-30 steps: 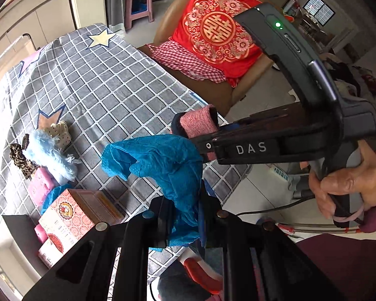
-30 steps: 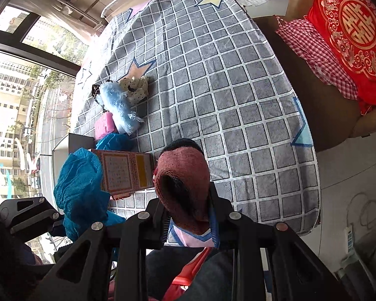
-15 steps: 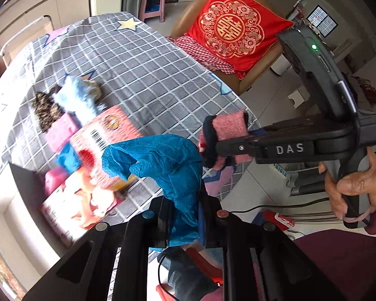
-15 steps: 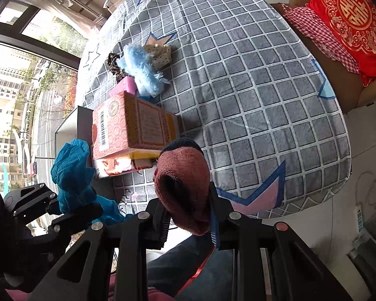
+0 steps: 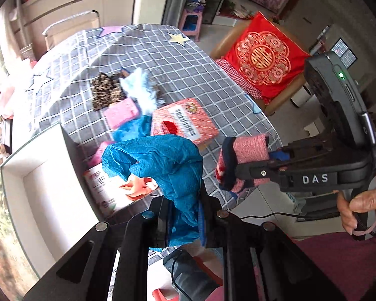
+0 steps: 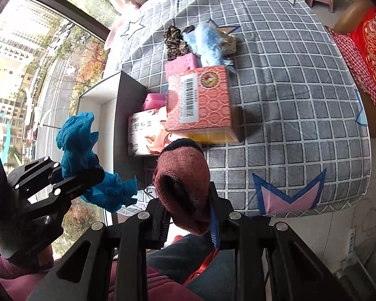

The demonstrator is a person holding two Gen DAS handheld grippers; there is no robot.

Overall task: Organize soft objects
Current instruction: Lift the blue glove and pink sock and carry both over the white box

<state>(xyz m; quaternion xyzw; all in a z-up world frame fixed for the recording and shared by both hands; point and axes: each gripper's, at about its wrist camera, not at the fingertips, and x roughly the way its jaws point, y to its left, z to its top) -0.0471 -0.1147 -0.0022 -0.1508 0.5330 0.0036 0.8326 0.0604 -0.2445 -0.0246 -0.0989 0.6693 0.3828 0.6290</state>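
Above the table edge (image 6: 313,200), left gripper (image 5: 183,215) clamped on crumpled blue cloth (image 5: 163,165), bulk rising upward. Beside it, right gripper (image 6: 188,215) clenched around pink sock (image 6: 185,180), long axis along the fingers, cuff opening toward the camera.

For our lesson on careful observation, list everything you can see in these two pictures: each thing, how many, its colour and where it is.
Blue cloth: one, blue, clamped in left gripper.
Knitted sock: one, pink-red with dark cuff, clamped in right gripper.
Patterned box: one, red-pink, on table atop other packs.
Fluffy item: one, light blue, on table beyond box.
Leopard-print item: one, brown, beside it.
Tablecloth: one, grey checked with stars.
Cushion: one, red, on chair.
Left gripper: shut.
Right gripper: shut.
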